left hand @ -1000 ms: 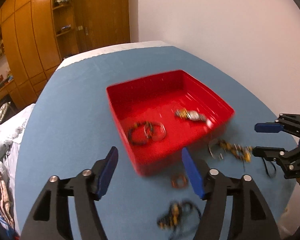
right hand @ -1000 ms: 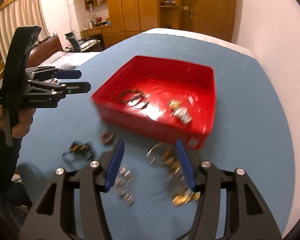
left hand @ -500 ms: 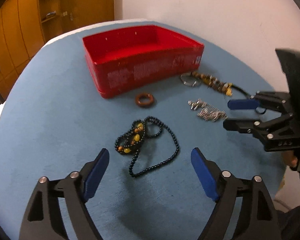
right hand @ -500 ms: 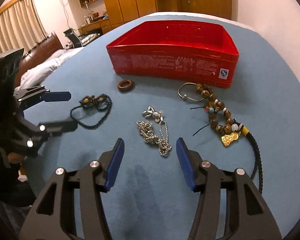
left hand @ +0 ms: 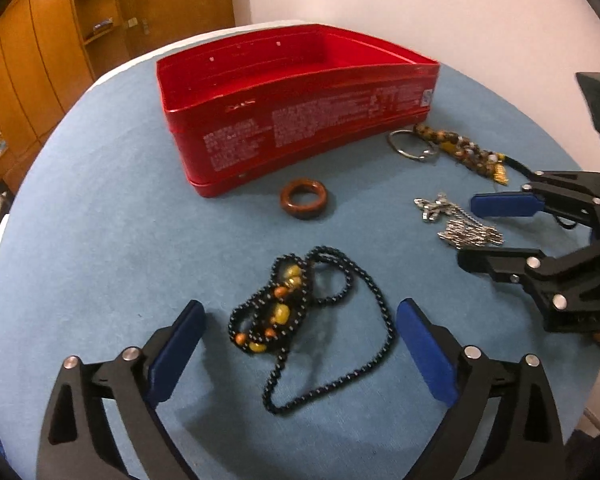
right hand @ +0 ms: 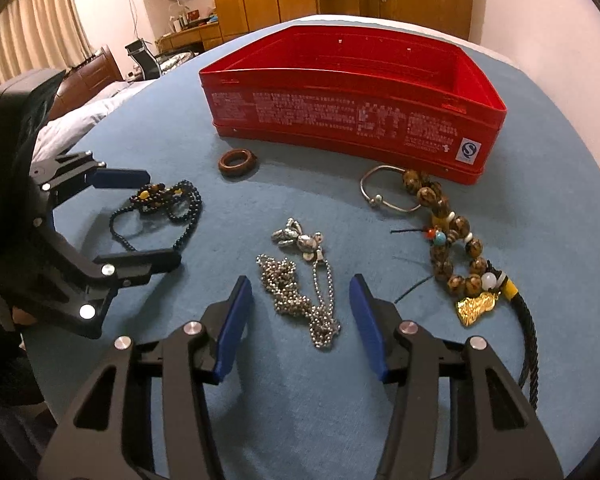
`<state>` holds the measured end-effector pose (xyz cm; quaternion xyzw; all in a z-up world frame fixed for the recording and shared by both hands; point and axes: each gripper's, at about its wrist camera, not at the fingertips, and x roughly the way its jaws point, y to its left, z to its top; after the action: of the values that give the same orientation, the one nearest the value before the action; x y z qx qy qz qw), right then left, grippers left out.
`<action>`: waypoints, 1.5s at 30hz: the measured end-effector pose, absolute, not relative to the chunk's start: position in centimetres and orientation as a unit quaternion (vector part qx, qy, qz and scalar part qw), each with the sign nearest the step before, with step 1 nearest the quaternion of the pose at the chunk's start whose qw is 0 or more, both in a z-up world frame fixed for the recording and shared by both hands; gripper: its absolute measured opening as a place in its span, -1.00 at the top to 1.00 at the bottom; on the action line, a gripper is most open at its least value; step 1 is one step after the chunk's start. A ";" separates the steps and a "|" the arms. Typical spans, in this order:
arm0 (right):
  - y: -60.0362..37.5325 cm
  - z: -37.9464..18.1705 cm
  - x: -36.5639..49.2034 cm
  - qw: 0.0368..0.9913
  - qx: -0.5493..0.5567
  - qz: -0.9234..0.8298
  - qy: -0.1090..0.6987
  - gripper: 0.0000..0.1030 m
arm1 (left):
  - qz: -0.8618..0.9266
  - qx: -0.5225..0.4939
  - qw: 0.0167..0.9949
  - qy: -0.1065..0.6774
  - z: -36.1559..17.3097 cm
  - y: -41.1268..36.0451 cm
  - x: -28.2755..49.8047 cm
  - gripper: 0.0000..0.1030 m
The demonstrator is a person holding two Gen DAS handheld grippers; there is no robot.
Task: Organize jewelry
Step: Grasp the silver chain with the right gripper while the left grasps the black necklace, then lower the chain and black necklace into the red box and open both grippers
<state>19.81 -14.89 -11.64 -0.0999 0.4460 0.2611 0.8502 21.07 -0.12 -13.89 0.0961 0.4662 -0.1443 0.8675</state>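
On the blue-covered bench (left hand: 100,240) the left hand-held gripper (left hand: 300,344) stands with its blue-padded fingers spread wide on either side of a black bead necklace (left hand: 300,320), whose bunched part carries yellow and orange beads; the fingers are not touching it. The right hand-held gripper (right hand: 300,320) is likewise spread wide, holding nothing, with a silver ball-chain necklace (right hand: 304,284) lying between its fingers (its small pendant cluster at the far end). From the left wrist view the right hand-held gripper comes in from the right edge, its fingers bracketing the same silver chain. A red rectangular bin (left hand: 300,120) with white printed text on its near wall sits at the far side of the bench; its floor is hidden from these low angles. Just in front of the bin lies a brown wooden ring (left hand: 303,199), apart from the necklaces. Right of the silver chain lies a brown prayer-bead string (right hand: 448,232) with a gold charm and a dark braided cord, and beside its far end a thin silver bangle (right hand: 384,192), close to the bin's near wall.
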 end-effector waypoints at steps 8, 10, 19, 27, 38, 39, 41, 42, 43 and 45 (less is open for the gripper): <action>-15.3 -11.7 19.6 0.854 -0.107 0.252 0.442 0.40 | -0.137 0.095 0.877 0.451 -13.3 -0.1 20.2 -0.12; -15.5 -11.6 19.6 0.853 -0.103 0.254 0.444 0.69 | -0.141 0.090 0.877 0.450 -13.1 0.0 20.0 0.47; -16.0 -11.0 19.6 0.849 -0.087 0.264 0.449 0.77 | -0.142 0.062 0.878 0.453 -12.4 1.1 19.7 0.77; -16.2 -9.2 18.9 0.852 -0.072 0.276 0.438 0.77 | -0.138 0.049 0.885 0.441 -10.9 2.1 18.9 0.78; -16.5 -5.1 18.1 0.864 -0.059 0.290 0.408 0.78 | -0.145 0.045 0.897 0.415 -7.9 2.4 17.9 0.79; -16.6 -4.8 18.0 0.865 -0.058 0.290 0.405 0.78 | -0.144 0.047 0.898 0.414 -7.7 2.4 17.9 0.79; -16.7 -4.0 17.9 0.867 -0.058 0.292 0.401 0.78 | -0.144 0.048 0.899 0.410 -7.2 2.4 17.8 0.79; -16.7 -3.7 17.8 0.868 -0.059 0.291 0.398 0.78 | -0.144 0.049 0.900 0.408 -7.0 2.3 17.8 0.79; -16.8 -3.5 17.7 0.869 -0.060 0.292 0.396 0.78 | -0.144 0.050 0.901 0.406 -6.8 2.3 17.8 0.79; -16.9 -2.8 17.5 0.870 -0.062 0.294 0.392 0.78 | -0.145 0.051 0.902 0.404 -6.3 2.4 17.7 0.79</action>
<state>17.49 -16.95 -2.82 -0.0616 0.3916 0.2935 0.8699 17.73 2.38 -6.32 0.0508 0.4037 -0.1446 0.9020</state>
